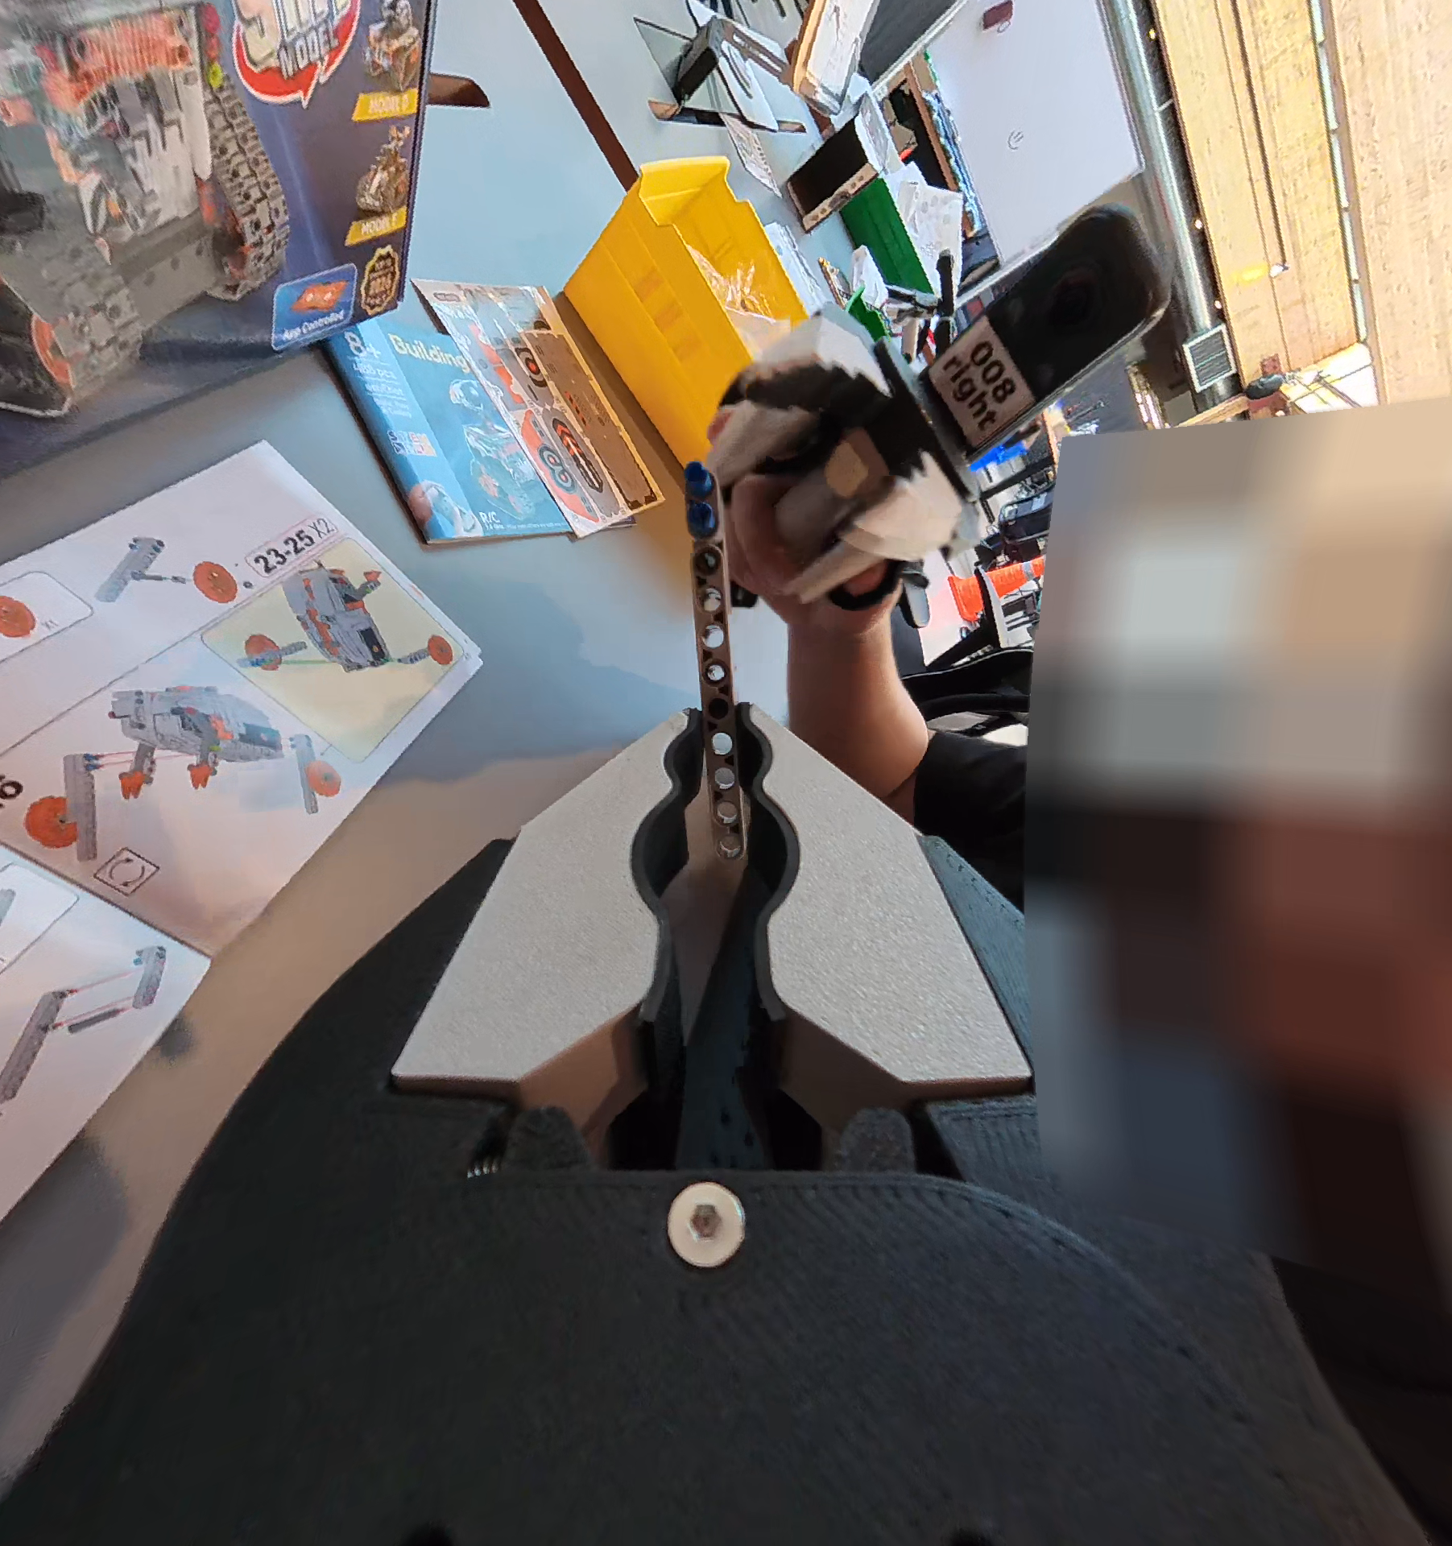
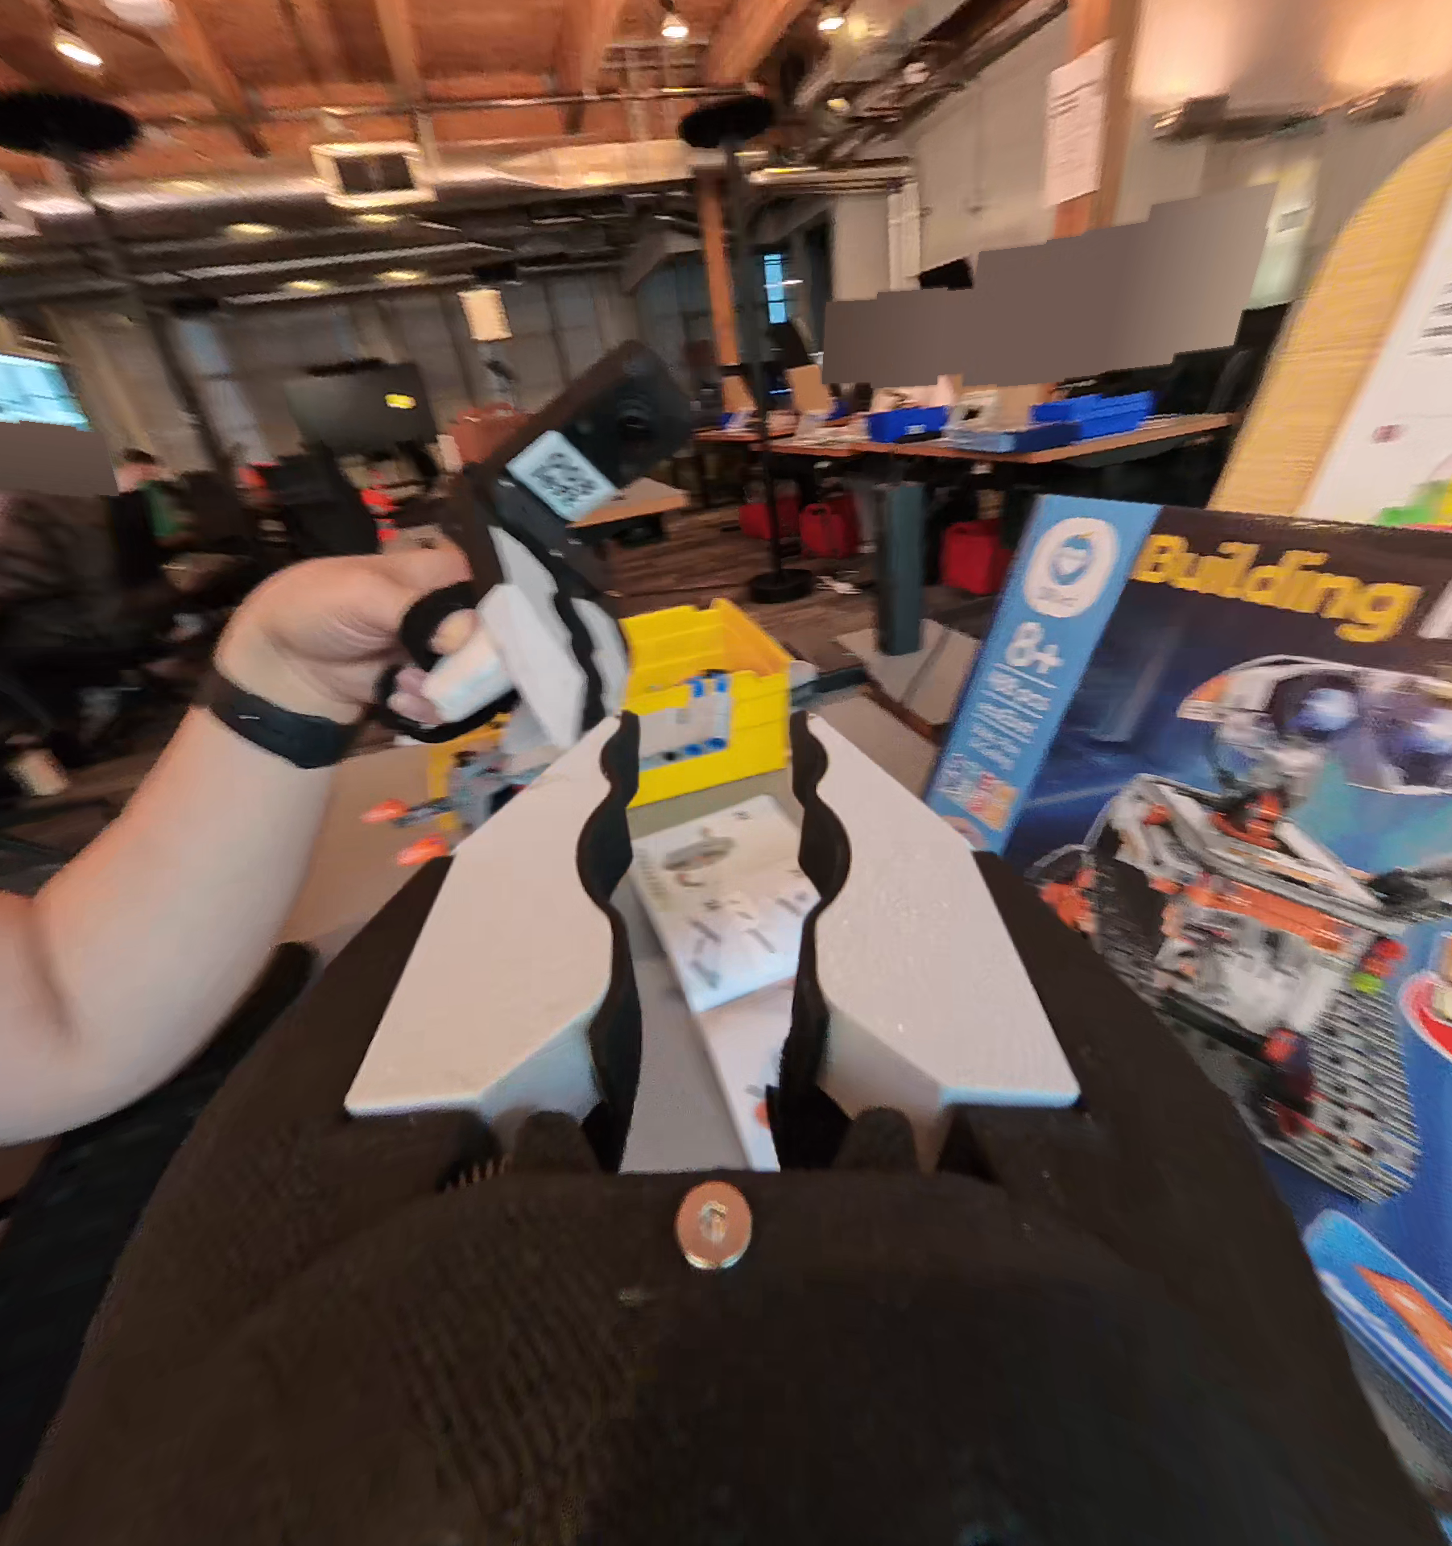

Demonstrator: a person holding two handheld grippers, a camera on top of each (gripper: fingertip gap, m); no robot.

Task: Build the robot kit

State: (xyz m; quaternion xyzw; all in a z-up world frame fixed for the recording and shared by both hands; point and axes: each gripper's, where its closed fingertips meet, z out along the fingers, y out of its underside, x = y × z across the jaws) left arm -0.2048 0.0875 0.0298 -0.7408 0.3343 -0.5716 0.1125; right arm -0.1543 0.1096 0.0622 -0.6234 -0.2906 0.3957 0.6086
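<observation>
My left gripper [image 1: 718, 719] is shut on a long grey beam with a row of holes [image 1: 715, 652], held upright above the table. Two blue pins [image 1: 697, 498] sit in the beam's top end. The right gripper [image 1: 756, 418], held in a hand, hovers just right of the beam's top, close to the pins. In the right wrist view my right gripper [image 2: 714, 736] is open and empty, above the table. The left gripper [image 2: 538, 694] shows there at the left, held in a hand with a black wristband.
An open instruction sheet [image 1: 203, 669] lies on the grey table [image 1: 538, 602], also seen between my right fingers [image 2: 731, 903]. A yellow bin [image 1: 672, 276] [image 2: 705, 669] stands behind. A large toy box [image 1: 162, 167] [image 2: 1249, 836], a blue booklet [image 1: 446, 435] and sticker sheets [image 1: 555, 401] lie nearby. One gripper's finger ends stand about 7 centimeters off the other's.
</observation>
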